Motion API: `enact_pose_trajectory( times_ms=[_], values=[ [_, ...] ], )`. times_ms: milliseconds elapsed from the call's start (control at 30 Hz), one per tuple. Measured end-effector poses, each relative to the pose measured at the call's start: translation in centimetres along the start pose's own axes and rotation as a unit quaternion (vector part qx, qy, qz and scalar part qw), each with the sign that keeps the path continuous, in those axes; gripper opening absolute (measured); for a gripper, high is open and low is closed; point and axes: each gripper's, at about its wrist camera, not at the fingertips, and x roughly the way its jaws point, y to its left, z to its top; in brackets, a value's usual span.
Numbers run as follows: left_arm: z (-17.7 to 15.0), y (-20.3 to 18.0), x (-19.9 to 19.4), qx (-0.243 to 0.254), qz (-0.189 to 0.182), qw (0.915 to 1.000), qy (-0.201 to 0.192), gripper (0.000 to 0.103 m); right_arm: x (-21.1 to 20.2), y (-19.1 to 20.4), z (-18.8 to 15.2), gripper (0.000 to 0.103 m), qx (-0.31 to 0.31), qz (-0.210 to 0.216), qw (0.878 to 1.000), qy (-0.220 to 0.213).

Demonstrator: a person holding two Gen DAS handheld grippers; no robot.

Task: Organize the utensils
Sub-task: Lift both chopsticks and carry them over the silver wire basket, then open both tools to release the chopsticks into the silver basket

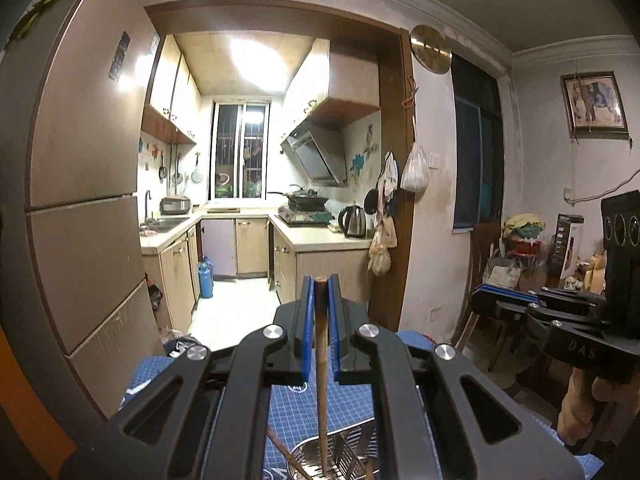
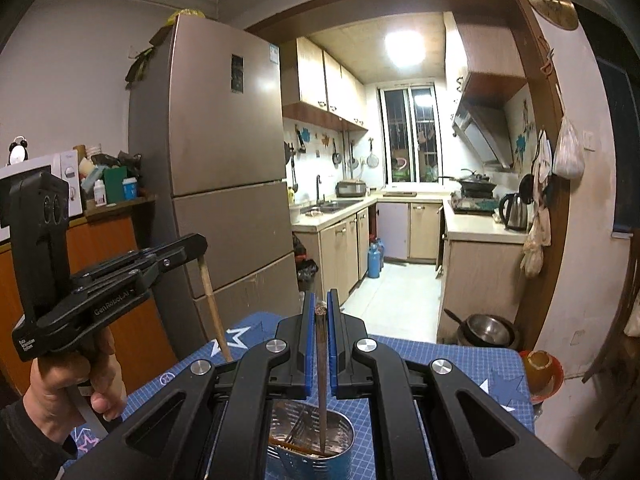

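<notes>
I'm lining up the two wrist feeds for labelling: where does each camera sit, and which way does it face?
Left wrist: behind the left gripper, facing the kitchen doorway; its fingers clamp a light wooden chopstick above the metal utensil holder; right gripper at the right edge.
Right wrist: behind the right gripper, same heading; it clamps a dark chopstick standing in the holder; left gripper and hand at left.
Shared: refrigerator, kettle, blue mat.

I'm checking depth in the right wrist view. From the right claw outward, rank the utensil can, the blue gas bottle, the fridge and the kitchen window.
1. Utensil can: directly below the right claw, on the blue mat.
2. Fridge: left, beside the kitchen doorway.
3. Blue gas bottle: on the kitchen floor, left cabinets.
4. Window: back wall.
</notes>
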Motion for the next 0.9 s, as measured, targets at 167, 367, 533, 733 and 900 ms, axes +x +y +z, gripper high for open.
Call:
enact_pose_trajectory(
  times_ms=[167,367,533,733,900],
  values=[
    [-1.6,0.4,1.6,0.004,0.002,0.9999,0.017,0.005,1.4,-0.3,-1.5,0.007,0.004,0.001,1.0,0.013],
    [-3.0,0.7,2.5,-0.001,0.003,0.9995,0.031,0.005,2.7,-0.8,-2.7,0.007,0.009,0.001,1.0,0.026],
    [-3.6,1.1,2.9,-0.009,0.006,0.9992,0.039,0.006,3.2,-0.8,-3.2,0.007,0.007,0.005,0.999,0.032],
    [-3.4,0.7,2.4,-0.008,0.008,0.9993,0.034,0.039,2.6,-0.6,-3.0,0.007,0.002,0.001,1.0,0.025],
    [-2.6,0.6,0.5,-0.004,0.012,0.9997,0.023,0.041,-1.0,0.1,-1.9,0.011,-0.007,-0.003,1.0,-0.002]
  ],
)
